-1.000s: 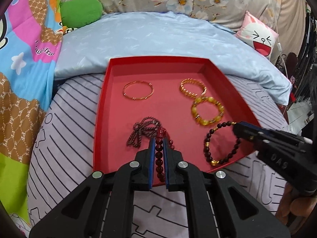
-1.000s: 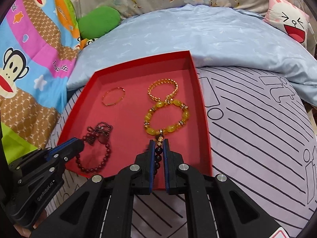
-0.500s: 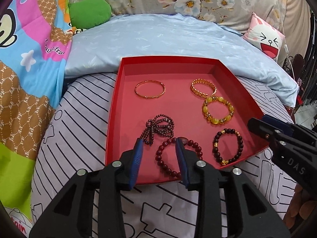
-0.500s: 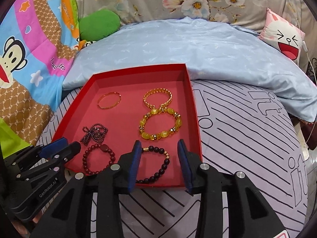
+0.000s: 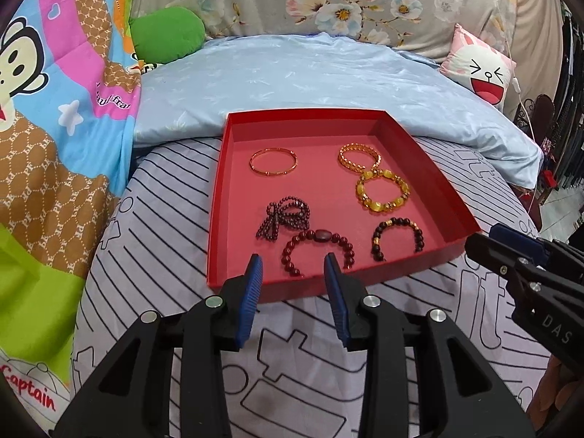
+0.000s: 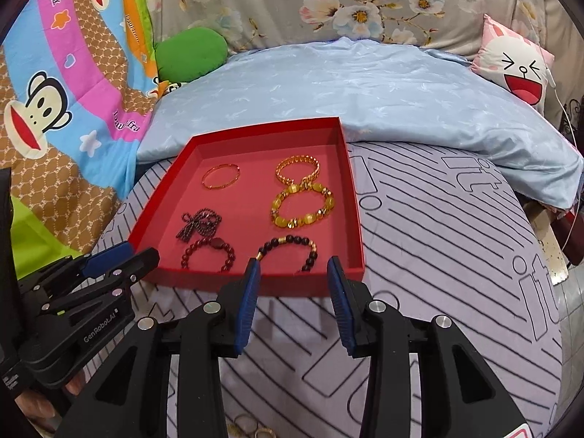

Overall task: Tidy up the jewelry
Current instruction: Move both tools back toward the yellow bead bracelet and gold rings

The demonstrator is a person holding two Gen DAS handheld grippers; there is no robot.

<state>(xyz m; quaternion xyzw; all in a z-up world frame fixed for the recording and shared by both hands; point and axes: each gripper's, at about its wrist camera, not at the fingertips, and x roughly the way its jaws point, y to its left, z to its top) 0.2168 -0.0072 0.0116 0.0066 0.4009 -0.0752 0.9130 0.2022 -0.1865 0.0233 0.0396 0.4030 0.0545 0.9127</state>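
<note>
A red tray (image 5: 430, 168) (image 6: 356, 211) lies on the striped bedspread and holds several bracelets. A thin gold bangle (image 5: 273, 161) and a gold chain bracelet (image 5: 359, 157) lie at the back. A yellow bead bracelet (image 5: 382, 194), a dark beaded string (image 5: 283, 215), a red bead bracelet (image 5: 317, 252) (image 6: 208, 255) and a dark bead bracelet (image 5: 397, 237) (image 6: 288, 252) lie nearer. My left gripper (image 5: 294, 273) is open and empty at the tray's front edge, before the red bracelet. My right gripper (image 6: 294, 277) is open and empty before the dark bracelet.
A light blue quilt (image 5: 292, 80) lies behind the tray. A cartoon blanket (image 5: 54, 127) rises at the left, with a green cushion (image 5: 166, 34) and a pink cushion (image 5: 481, 69) at the back. Small gold rings (image 6: 252, 427) lie on the bedspread under my right gripper.
Both grippers opened, released the red and the dark bead bracelets onto the tray, and pulled back toward its front edge.
</note>
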